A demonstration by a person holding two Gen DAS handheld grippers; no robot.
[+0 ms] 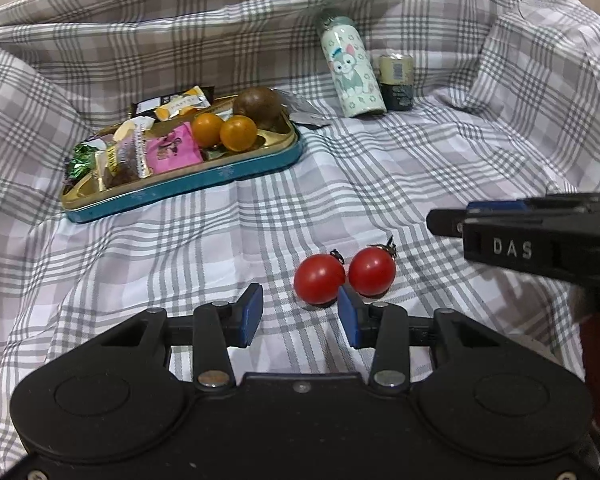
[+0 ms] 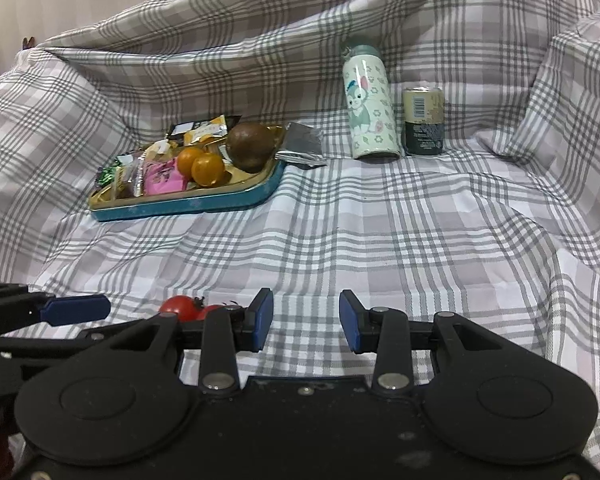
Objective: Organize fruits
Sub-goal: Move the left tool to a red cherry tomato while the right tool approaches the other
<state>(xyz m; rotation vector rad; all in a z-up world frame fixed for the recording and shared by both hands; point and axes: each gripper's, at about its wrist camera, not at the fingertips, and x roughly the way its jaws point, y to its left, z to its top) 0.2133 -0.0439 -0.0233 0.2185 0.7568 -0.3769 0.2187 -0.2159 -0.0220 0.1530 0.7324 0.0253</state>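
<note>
A: Two red tomatoes point(image 1: 342, 278) lie touching on the checked sheet point(image 1: 220, 240), just ahead of the left gripper point(image 1: 300, 314). Its fingers point(image 1: 252, 312) stand apart and empty, the right-hand one nearly against the left tomato.

B: What could go wrong?

A: Closing from here, I judge, could clip one tomato and roll both away; soft, creased fabric would help them wander.

B: And the right gripper point(image 2: 306, 320)?

A: Also empty, fingers parted over bare sheet, beside the fruit. The blue tin tray point(image 1: 188, 188) with two orange fruits point(image 1: 224, 132) sits well apart.
</note>
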